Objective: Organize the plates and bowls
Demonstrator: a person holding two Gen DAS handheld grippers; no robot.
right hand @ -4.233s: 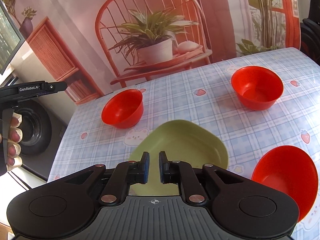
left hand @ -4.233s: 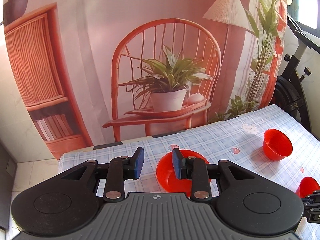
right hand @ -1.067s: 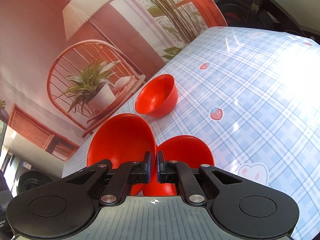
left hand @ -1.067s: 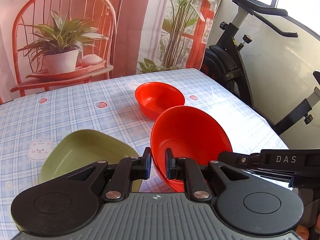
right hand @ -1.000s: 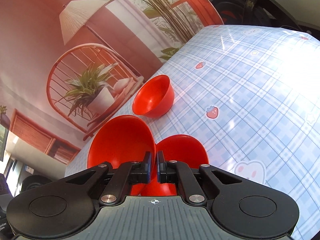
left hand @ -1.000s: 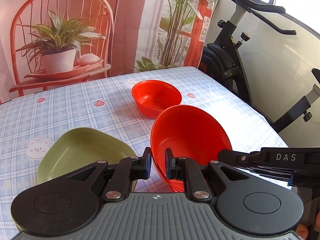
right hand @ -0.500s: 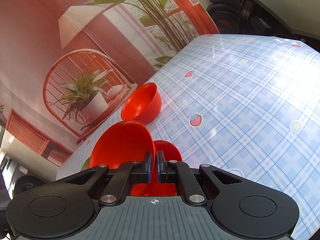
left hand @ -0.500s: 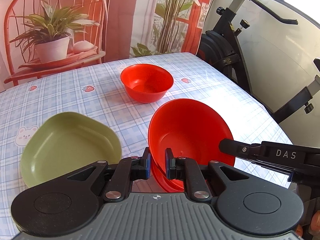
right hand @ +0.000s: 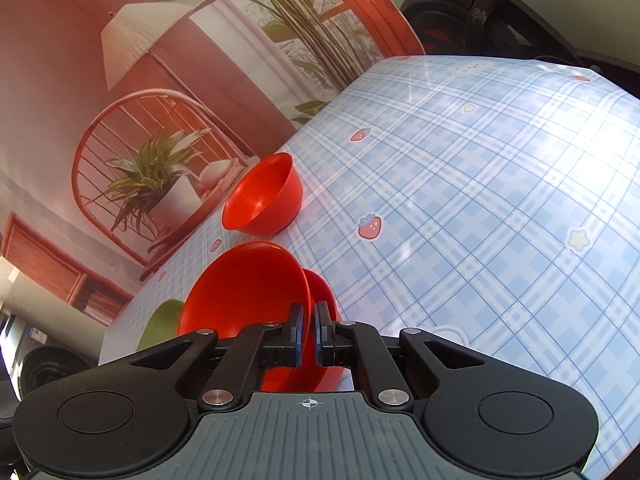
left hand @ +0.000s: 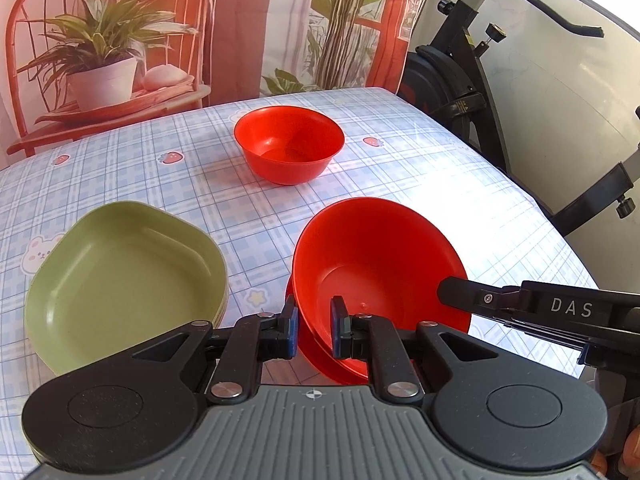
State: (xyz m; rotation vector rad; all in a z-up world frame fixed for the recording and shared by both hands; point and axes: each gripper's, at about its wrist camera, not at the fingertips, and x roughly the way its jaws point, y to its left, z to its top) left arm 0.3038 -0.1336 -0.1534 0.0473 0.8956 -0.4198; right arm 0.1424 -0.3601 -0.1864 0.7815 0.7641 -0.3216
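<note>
Blocking the near edge of both views, each gripper's own body hides the bottom of the bowl stack and the table right under it. Lower red bowl (left hand: 316, 354) shows only as a sliver of rim; can't tell whether the upper one is fully seated in it.

Left gripper (left hand: 313, 332): jaws nearly together, clamped on the near rim of the tilted red bowl (left hand: 380, 264), one pad inside, one outside. That bowl leans into the lower bowl, on the checked tablecloth (left hand: 400, 168).

Right gripper (right hand: 308, 334): jaws almost closed, pinching a thin red rim. From its own view I can't say for sure which bowl's rim that is. In the left view its black finger reaches over the tilted bowl's right rim.

Around: green plate (left hand: 120, 272) just left of the stack, close but apart. Third red bowl (left hand: 289, 142) upright, farther back, well clear. Exercise bike (left hand: 480, 60) off the table's right edge. Printed backdrop with chair and plant (left hand: 100, 52) behind.
</note>
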